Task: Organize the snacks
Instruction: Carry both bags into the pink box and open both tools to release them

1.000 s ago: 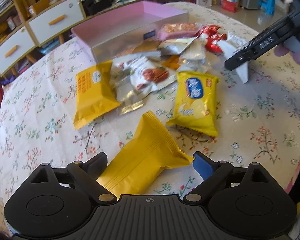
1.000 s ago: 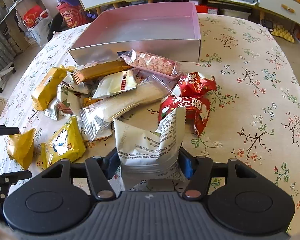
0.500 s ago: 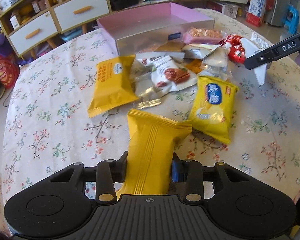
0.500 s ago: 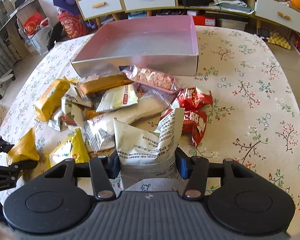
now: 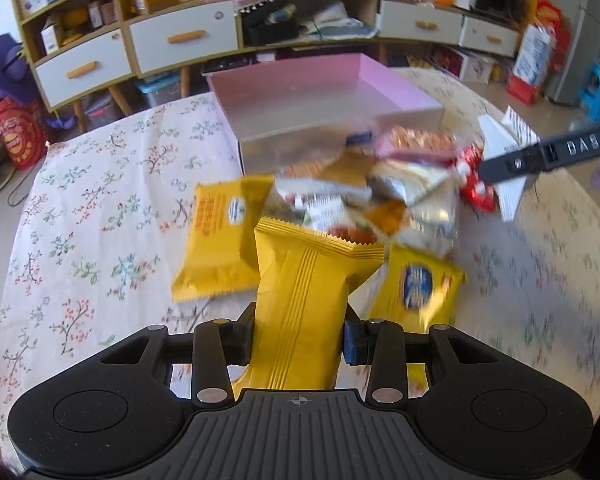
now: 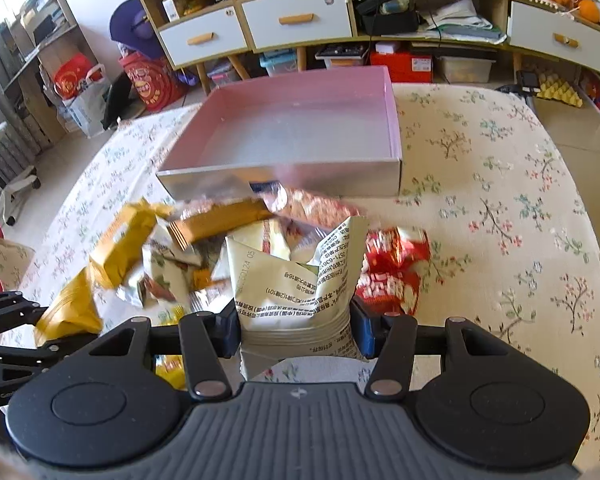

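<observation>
My left gripper [image 5: 298, 342] is shut on a yellow snack packet [image 5: 304, 300] and holds it upright above the table. My right gripper [image 6: 296, 330] is shut on a white snack packet [image 6: 296, 284] with printed text, also lifted. The right gripper and its white packet [image 5: 504, 160] show at the right of the left wrist view. A pile of snack packets [image 6: 204, 248] lies on the table in front of an empty pink box [image 6: 296, 136]. The box also shows in the left wrist view [image 5: 320, 104].
The round table has a floral cloth [image 6: 500, 208]. Red packets [image 6: 392, 276] lie right of the pile; yellow packets [image 5: 220, 240] lie left. Cabinets with white drawers [image 6: 296, 24] stand beyond the table. A chair [image 6: 4, 184] is at the far left.
My left gripper closed on the yellow packet and raised it off the table. My right gripper rose with the white packet, and both views now look higher over the box.
</observation>
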Motion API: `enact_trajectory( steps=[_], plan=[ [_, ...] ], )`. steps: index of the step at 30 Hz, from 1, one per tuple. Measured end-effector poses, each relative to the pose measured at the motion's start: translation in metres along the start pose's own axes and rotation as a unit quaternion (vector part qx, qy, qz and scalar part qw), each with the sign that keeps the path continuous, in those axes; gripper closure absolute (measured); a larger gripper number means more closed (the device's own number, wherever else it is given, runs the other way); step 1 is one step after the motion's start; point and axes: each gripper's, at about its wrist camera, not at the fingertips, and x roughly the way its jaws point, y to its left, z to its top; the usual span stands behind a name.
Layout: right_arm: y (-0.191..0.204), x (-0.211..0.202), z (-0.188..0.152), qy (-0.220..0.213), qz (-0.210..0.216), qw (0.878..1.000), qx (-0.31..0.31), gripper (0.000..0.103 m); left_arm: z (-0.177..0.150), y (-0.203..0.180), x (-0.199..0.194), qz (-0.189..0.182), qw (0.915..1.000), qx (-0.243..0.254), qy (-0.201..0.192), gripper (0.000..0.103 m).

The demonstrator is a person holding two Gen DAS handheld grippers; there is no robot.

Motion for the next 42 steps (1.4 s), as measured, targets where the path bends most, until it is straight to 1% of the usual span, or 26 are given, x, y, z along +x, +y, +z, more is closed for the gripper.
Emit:
enact_trajectory(
  steps=[2,6,10,16,22,27,33,36,39,42],
  plan=[
    [0.001,0.001,0.006,-0.004,0.005,1.0,0.004,0.054,0.011,-0.001,0.003,-0.001,1.0,-0.009,-0.003,0.066],
    [-0.001,0.006,0.019,-0.01,0.012,1.0,0.012,0.054,0.033,-0.003,0.008,0.009,0.9998,-0.012,-0.014,0.066],
    [-0.006,0.014,0.029,-0.012,0.015,0.999,0.035,0.054,0.056,-0.004,0.018,0.018,0.9996,-0.017,-0.017,0.066],
    [-0.007,0.02,0.047,-0.03,0.009,0.998,0.062,0.054,0.092,0.001,0.037,0.025,0.9986,-0.041,-0.023,0.066],
    [-0.01,0.025,0.071,-0.061,0.006,0.995,0.083,0.053,0.125,0.003,0.057,0.039,0.9972,-0.057,-0.029,0.066],
    [-0.024,0.045,0.083,-0.075,0.013,0.991,0.111,0.053,0.148,0.005,0.074,0.046,0.9964,-0.061,-0.037,0.066],
    [-0.033,0.063,0.088,-0.088,0.014,0.987,0.132,0.053,0.163,0.007,0.102,0.059,0.9956,-0.064,-0.036,0.066],
    [-0.035,0.069,0.089,-0.088,0.014,0.987,0.134,0.053,0.166,0.011,0.116,0.056,0.995,-0.076,-0.033,0.066],
    [-0.034,0.074,0.089,-0.085,0.006,0.988,0.129,0.053,0.167,0.012,0.128,0.068,0.9942,-0.078,-0.029,0.066],
    [-0.037,0.076,0.088,-0.079,0.008,0.988,0.134,0.052,0.17,0.013,0.135,0.075,0.994,-0.073,-0.03,0.066]
  ],
)
